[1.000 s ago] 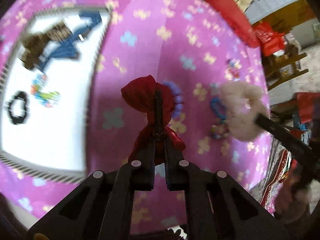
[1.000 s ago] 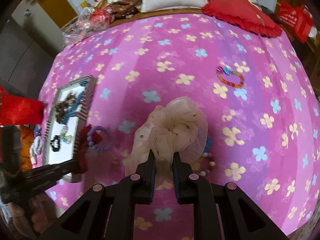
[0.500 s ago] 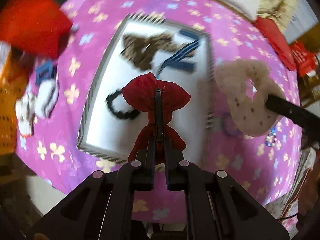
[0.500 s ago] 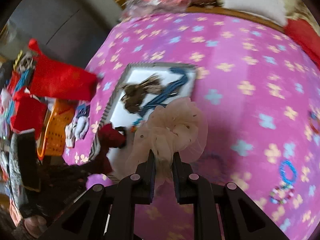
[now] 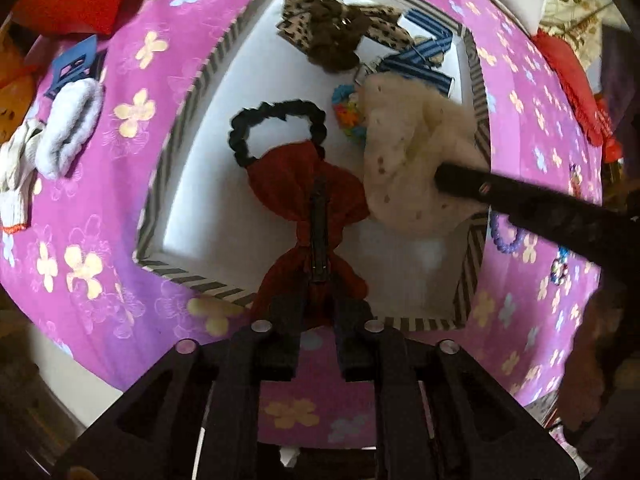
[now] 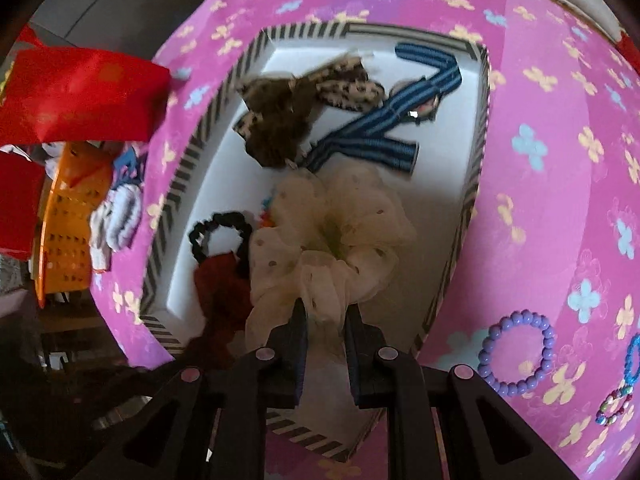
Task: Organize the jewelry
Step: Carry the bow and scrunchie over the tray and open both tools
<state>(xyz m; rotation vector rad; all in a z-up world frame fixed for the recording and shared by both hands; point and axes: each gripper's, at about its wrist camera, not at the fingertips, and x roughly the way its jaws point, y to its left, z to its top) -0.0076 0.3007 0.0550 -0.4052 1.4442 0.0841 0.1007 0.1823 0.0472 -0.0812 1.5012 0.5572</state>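
My left jaws (image 5: pixel 318 220) pinch the red scrunchie (image 5: pixel 308 184) and my right jaws (image 6: pixel 325 320) pinch the cream scrunchie (image 6: pixel 332 240) over the striped box (image 6: pixel 472 184), ready to drop them in.

Three scrunchies (image 6: pixel 332 240), two bows (image 6: pixel 304 108), perhaps three bracelets (image 6: pixel 518 354).

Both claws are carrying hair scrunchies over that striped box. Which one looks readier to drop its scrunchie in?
Right, probably. The right claw holds the cream scrunchie over open white floor of the striped box. The left claw's red scrunchie overlaps the black hair tie.
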